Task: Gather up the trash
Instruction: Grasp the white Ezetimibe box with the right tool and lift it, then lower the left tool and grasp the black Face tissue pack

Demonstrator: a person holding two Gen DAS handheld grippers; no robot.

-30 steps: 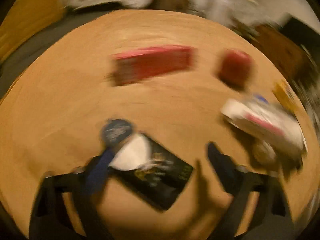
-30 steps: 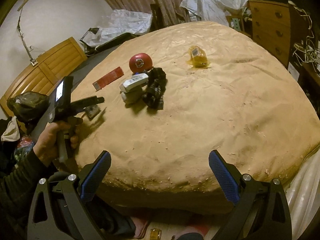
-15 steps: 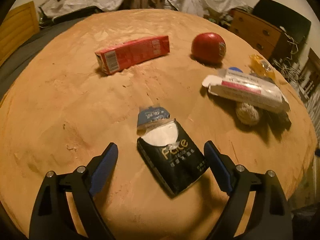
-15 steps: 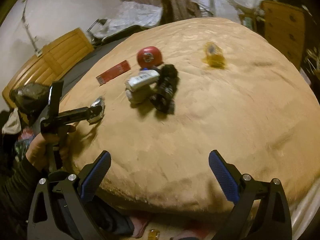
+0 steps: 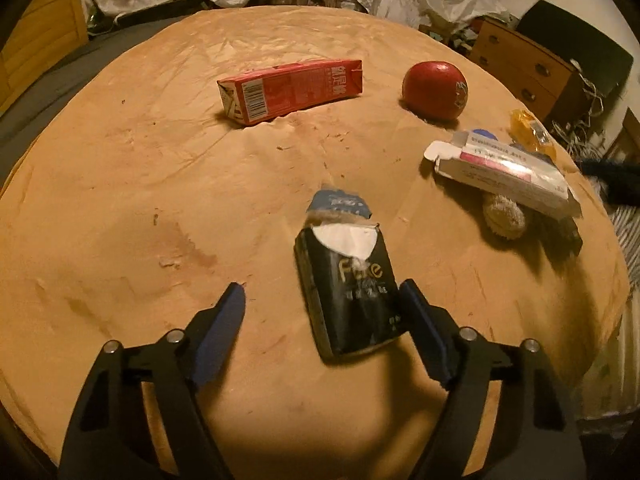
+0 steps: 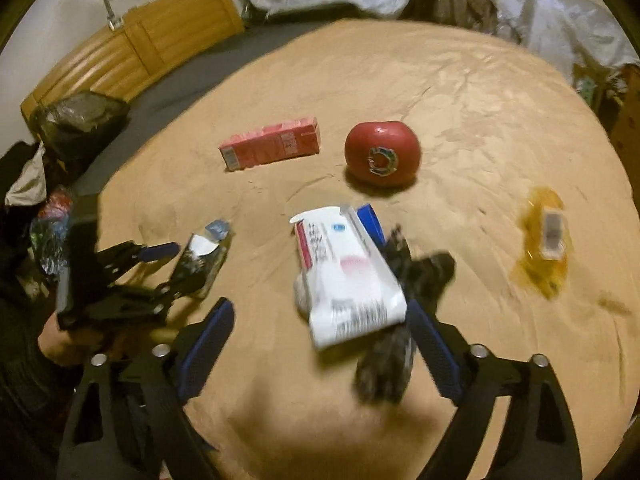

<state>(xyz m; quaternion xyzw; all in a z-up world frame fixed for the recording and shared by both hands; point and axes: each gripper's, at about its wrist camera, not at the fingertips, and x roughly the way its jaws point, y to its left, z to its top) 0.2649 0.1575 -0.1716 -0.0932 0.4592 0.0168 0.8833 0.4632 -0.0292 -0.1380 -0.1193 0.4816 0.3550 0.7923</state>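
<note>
While lying flat on tan bedcover [image 5: 120,184], black tissue pack [image 5: 352,292] with torn top | light, soft, crushable film; best pinched across long sides, mid-body | left gripper [image 5: 320,312] jaws just closing, straddling pack, right pad touching, no clamp | right gripper [image 6: 320,328] jaws just closing, unclamped around white carton [image 6: 344,276]

Both views are fisheye, each mounted on a handheld gripper and looking forward and steeply down along its two fingers onto a tan bedcover [image 5: 120,168]. The left wrist view sits close over the near-left part, with a black tissue pack [image 5: 348,292] directly ahead. The right wrist view sits further right, close over a white box [image 6: 344,276]. Both views share the pack [image 6: 200,260], the box [image 5: 504,172], a red carton [image 5: 292,90] [image 6: 272,144] and a red ball [image 5: 434,90] [image 6: 382,154] on the far side.
</note>
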